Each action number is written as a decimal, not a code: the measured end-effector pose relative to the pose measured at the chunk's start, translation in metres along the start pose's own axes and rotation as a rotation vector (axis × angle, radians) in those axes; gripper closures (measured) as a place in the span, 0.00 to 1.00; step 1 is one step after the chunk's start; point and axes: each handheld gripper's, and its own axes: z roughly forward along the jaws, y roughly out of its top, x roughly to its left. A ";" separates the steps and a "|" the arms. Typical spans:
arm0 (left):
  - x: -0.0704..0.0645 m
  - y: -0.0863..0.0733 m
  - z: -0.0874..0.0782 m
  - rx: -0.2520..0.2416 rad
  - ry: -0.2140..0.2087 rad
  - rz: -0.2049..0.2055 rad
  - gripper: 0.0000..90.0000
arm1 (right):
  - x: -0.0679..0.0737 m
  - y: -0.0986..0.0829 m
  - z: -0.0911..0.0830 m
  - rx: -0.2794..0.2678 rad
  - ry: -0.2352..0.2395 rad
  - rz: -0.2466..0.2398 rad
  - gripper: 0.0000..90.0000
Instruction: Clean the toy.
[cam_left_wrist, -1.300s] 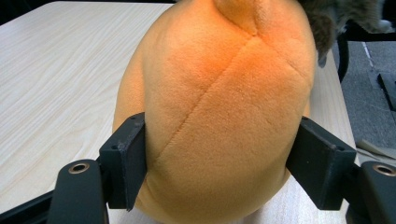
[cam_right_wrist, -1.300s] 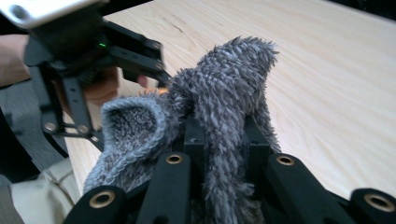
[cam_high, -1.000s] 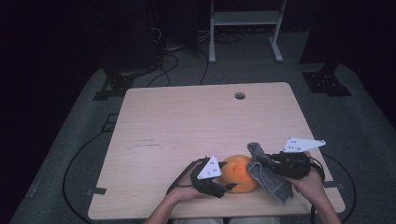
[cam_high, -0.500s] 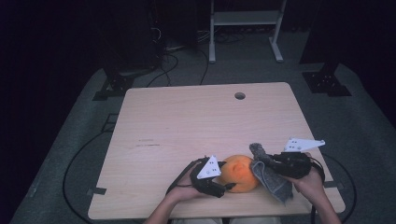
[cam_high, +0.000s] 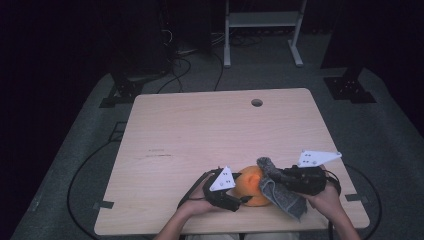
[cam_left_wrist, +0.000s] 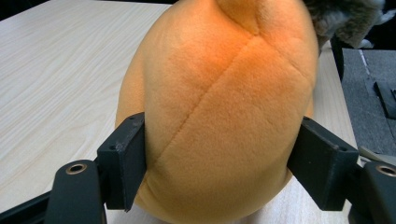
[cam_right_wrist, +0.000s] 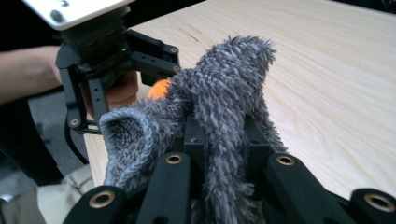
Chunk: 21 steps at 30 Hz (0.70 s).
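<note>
Near front edge of the wooden surface (cam_high: 200, 135), slightly right of centre: an orange plush toy (cam_high: 252, 186) rests on the wood between the person's two hands.

Left hand-held gripper (cam_high: 239, 200): comes in from the toy's left side. In the left gripper view its two black jaws stand well apart, one pressed against each flank of the orange plush toy (cam_left_wrist: 219, 116); the fabric bulges slightly around the pads (cam_left_wrist: 128, 163). Jaws spread about as wide as the toy's lower body and clamped on it. Toy's base appears to touch the surface, stitched seam running diagonally across the side facing the camera. White three-cornered plate on top of this gripper lies just left of the toy in the high view.

Right hand-held gripper (cam_high: 280, 176): comes in from the toy's right side, held level just above the surface. In the right gripper view the jaws are nearly closed, pinching a fold of a grey fuzzy sock (cam_right_wrist: 219, 107); the sock's ribbed cuff hangs open to the left of the jaws. In the high view the grey fuzzy sock (cam_high: 280, 192) drapes down against the toy's right side, its upper tip standing just above the toy, its lower end trailing toward the front edge.

A sliver of orange shows behind the sock in the right gripper view, with the left hand-held gripper (cam_right_wrist: 154, 60) just beyond.
</note>
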 end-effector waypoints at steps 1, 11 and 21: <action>0.000 0.000 0.000 -0.001 -0.001 0.000 0.29 | -0.003 -0.001 0.000 -0.001 -0.003 0.008 0.85; 0.001 0.002 0.001 -0.009 -0.001 -0.018 0.30 | -0.015 -0.011 -0.006 0.009 -0.041 0.058 0.85; 0.000 0.024 -0.023 -0.092 0.048 0.006 0.41 | -0.011 -0.001 -0.013 -0.089 -0.017 0.071 0.85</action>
